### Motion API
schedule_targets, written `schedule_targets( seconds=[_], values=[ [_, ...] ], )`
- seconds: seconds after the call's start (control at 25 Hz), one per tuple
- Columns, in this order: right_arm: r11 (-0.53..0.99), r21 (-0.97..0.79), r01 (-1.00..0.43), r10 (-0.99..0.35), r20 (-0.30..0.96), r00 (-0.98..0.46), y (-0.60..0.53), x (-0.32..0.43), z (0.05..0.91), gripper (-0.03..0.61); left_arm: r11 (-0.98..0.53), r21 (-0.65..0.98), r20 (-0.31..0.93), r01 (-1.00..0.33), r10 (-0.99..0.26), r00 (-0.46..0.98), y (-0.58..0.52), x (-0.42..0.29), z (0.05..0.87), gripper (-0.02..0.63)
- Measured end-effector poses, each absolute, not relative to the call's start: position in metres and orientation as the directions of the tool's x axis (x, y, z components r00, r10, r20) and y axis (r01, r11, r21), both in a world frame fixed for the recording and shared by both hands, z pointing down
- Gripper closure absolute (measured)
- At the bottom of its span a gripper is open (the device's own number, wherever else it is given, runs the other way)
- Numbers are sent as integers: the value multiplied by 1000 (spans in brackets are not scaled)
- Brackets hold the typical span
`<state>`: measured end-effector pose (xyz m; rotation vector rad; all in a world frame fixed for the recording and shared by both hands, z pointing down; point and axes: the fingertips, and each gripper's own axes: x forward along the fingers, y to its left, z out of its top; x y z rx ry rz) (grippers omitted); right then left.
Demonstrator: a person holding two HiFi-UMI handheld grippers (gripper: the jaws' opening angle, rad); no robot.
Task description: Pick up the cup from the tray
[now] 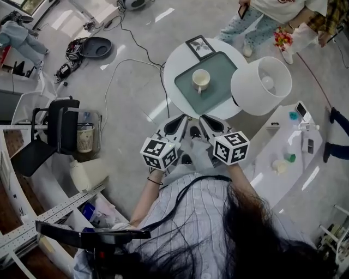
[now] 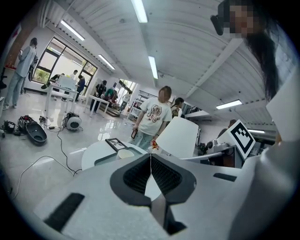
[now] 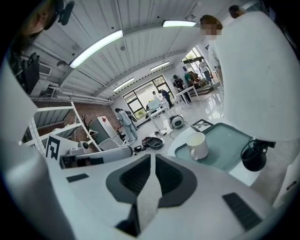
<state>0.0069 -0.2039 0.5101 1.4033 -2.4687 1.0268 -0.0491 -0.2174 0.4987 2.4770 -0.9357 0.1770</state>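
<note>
A cream cup [image 1: 200, 80] stands upright on a green tray [image 1: 221, 95] on a small round white table [image 1: 177, 65]. Both grippers hover side by side just short of the table's near edge, pointing at the tray. My left gripper [image 1: 181, 122] is shut with nothing in it; its pads meet in the left gripper view [image 2: 151, 161], and the cup [image 2: 125, 153] shows beyond them. My right gripper [image 1: 207, 122] is also shut and empty [image 3: 153, 159]. In its view the cup [image 3: 197, 146] sits ahead and to the right on the tray [image 3: 229, 140].
A big white lamp shade [image 1: 260, 85] overhangs the tray's right side, with its black base [image 3: 253, 157] beside the tray. A picture frame [image 1: 199, 46] lies behind the tray. People [image 1: 262, 16] stand past the table. A black chair [image 1: 60, 128] stands left; a low white table [image 1: 289, 147] stands right.
</note>
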Motion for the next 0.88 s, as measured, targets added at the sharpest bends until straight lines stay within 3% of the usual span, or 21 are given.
schedule_targets(
  seconds=[0.88],
  values=[
    [209,-381,-901,-740,540,-400,-310,28,601,519,-668,371,353,-645,-541,763,-297,-32,539,598]
  ],
)
